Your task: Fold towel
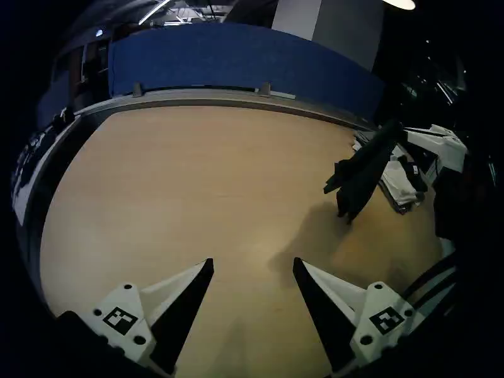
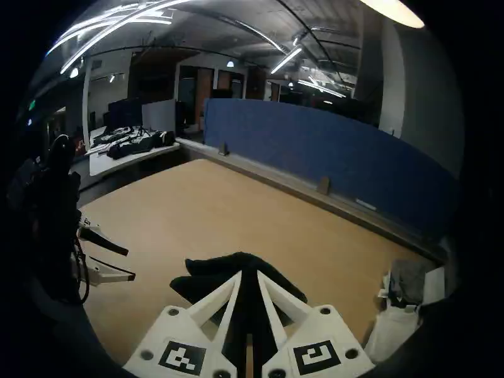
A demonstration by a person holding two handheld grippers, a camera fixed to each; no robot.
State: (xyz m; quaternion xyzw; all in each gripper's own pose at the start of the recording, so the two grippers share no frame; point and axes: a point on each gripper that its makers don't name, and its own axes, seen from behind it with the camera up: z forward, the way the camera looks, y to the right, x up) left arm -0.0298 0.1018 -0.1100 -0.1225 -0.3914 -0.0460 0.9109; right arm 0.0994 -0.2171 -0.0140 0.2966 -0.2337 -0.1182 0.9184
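So the right claw (image 2: 250, 275) is clamped on the dark towel (image 2: 217, 269), its 2 fingers squeezing the cloth bunched right at the tips. The towel dangles over the worktop (image 1: 189, 189) near its right edge, beside a pile of pale cloths (image 1: 403, 186). The left claw (image 1: 252, 266) is spread wide, holding nothing. There's loads of bare wood up to the blue divider (image 1: 252, 63) along the far edge.

we are looking at a light wooden table (image 1: 189, 189), its far edge running along a blue divider (image 1: 239, 63); a pile of pale folded cloths (image 1: 403, 186) is lying near one edge.
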